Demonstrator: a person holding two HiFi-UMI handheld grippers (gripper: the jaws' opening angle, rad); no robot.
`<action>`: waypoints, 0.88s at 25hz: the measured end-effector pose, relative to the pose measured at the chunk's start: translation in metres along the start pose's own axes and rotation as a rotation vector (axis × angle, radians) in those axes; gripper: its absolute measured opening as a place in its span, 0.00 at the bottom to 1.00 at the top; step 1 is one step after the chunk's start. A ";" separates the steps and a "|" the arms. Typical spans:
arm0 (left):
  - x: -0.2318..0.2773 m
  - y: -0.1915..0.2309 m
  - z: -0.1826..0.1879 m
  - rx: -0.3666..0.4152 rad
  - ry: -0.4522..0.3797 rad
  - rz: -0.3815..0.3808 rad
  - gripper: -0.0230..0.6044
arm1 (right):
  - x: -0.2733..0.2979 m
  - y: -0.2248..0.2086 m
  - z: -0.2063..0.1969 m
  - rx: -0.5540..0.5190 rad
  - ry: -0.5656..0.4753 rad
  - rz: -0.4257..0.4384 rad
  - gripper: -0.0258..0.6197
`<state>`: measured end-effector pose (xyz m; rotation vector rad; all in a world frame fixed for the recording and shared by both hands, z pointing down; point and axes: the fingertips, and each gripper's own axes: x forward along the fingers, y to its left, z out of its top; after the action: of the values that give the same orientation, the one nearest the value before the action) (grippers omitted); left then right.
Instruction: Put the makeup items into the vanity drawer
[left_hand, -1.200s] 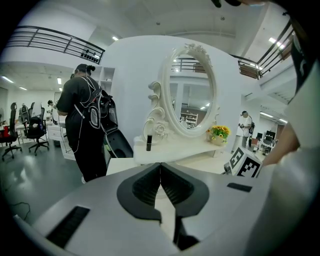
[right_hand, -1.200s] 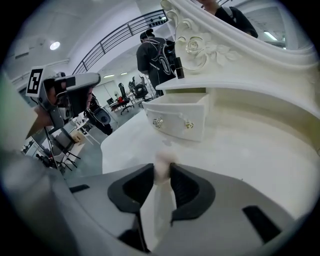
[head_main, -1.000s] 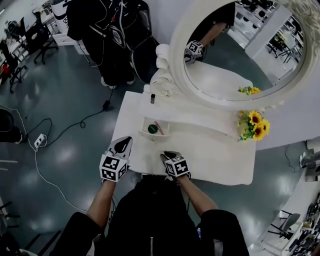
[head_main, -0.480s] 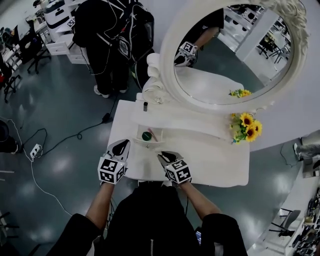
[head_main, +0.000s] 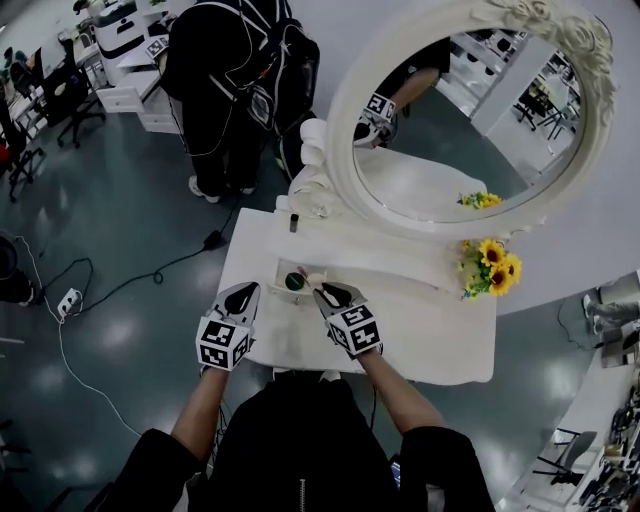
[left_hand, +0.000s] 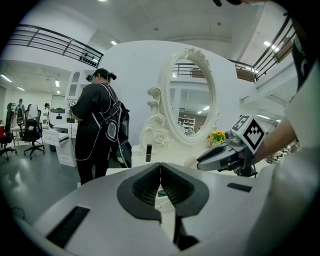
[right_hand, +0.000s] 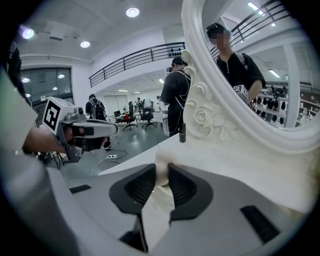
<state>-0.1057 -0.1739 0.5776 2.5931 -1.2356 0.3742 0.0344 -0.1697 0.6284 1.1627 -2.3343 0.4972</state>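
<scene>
At the near edge of the white bench (head_main: 420, 320), the right gripper (head_main: 328, 292) has its jaws squeezed on a pale round makeup thing (right_hand: 162, 167). The thing sits right between the two dark pads, with its top sticking out above them. From above, the jaw tips and the pale thing (head_main: 316, 279) are at the right edge of the small open drawer (head_main: 284, 275). A green round thing (head_main: 294, 282) lies inside the drawer.

The left gripper (head_main: 245, 293) is on the drawer's left side, a little apart from it. Its jaws are pressed together with nothing between them.

Farther back on the bench a small dark bottle (head_main: 294, 222) stands upright near the big oval mirror (head_main: 345, 120). Sunflowers (head_main: 490, 265) stand at the right.
</scene>
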 end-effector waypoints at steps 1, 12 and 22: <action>-0.001 0.002 0.001 -0.002 -0.002 0.004 0.07 | 0.004 -0.001 0.004 -0.008 0.000 0.001 0.17; -0.012 0.029 0.003 -0.014 -0.009 0.073 0.07 | 0.064 -0.005 -0.011 -0.088 0.139 0.054 0.19; -0.028 0.052 -0.004 -0.044 0.007 0.135 0.07 | 0.098 -0.004 -0.030 -0.039 0.242 0.093 0.23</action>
<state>-0.1645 -0.1839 0.5779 2.4778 -1.4043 0.3765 -0.0060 -0.2188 0.7088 0.9242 -2.1850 0.5873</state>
